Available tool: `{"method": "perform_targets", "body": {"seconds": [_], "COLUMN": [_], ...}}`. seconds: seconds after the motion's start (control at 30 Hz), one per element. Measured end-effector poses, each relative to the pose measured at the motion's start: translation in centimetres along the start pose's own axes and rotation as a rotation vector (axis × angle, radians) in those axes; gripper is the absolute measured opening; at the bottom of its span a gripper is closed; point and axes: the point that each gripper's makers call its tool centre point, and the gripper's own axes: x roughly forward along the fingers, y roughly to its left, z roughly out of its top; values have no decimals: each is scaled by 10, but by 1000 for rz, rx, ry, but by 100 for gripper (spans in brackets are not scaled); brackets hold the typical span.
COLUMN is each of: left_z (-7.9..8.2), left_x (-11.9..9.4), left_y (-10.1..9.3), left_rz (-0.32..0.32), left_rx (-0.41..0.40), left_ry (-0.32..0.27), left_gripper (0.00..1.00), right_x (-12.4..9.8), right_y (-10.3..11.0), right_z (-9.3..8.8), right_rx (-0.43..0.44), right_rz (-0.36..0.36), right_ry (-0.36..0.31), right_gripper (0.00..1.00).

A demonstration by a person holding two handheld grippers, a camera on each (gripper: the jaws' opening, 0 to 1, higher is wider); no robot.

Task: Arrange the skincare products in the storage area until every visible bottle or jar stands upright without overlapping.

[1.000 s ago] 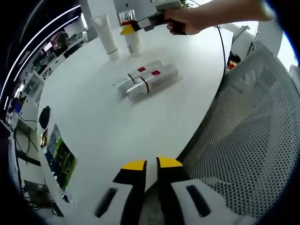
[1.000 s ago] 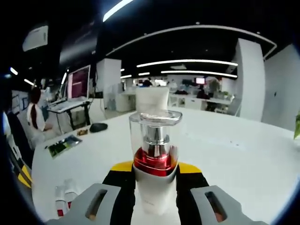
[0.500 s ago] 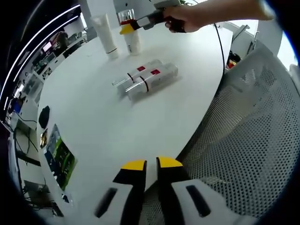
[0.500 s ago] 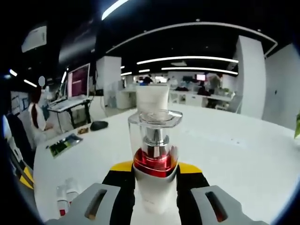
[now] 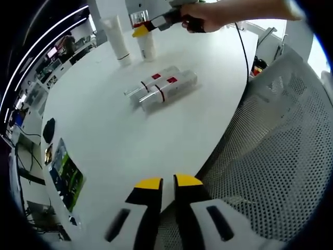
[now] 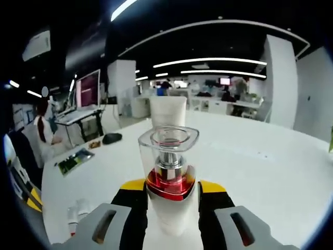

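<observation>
A white pump bottle [image 6: 169, 179] with a clear cap and a red ring stands upright between my right gripper's [image 6: 173, 188] jaws, which are shut on it. Behind it rises a white tube [image 6: 167, 112], upright. In the left gripper view the same bottle [image 5: 147, 46] and tube [image 5: 117, 40] stand at the table's far side, with the right gripper [image 5: 141, 31] and a hand [image 5: 205, 13] on the bottle. Two clear bottles with red labels [image 5: 162, 86] lie side by side mid-table. My left gripper [image 5: 167, 182] hangs at the near table edge, shut on nothing.
A grey mesh chair [image 5: 270, 156] stands right of the round white table [image 5: 114, 135]. A green booklet [image 5: 67, 174] and a black mouse [image 5: 49, 129] lie at the table's left edge. Desks, screens and a seated person [image 6: 39, 125] are in the background.
The right gripper view has tipped slightly, so the pump bottle's cap shows more from above. In the left gripper view the hand has shifted a little upward. The lying bottles have not moved.
</observation>
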Motion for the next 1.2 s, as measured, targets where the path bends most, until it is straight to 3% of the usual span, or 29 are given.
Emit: {"method": "perform_targets", "body": {"seconds": [0.23,0.43,0.7,1.2], "left_z": [0,0,-2,-4], "left_x": [-1,1,1,2], "left_y": [0,-2,-3,-3], "left_rz": [0,-7,-11,-16], "left_rx": [4,10,10,6], "left_ry": [-4,0,7,19], "left_gripper": [3,3,3,2], "right_x": [0,2,3,4], "right_y": [8,5,10,13], "right_z": [-11,-27,-28,-27], "right_rx": [-119,-131,-151,-157], "right_rz": [121,182,263,288], "right_ry": [111,215,228,219], "right_gripper": [40,44,31,28]}}
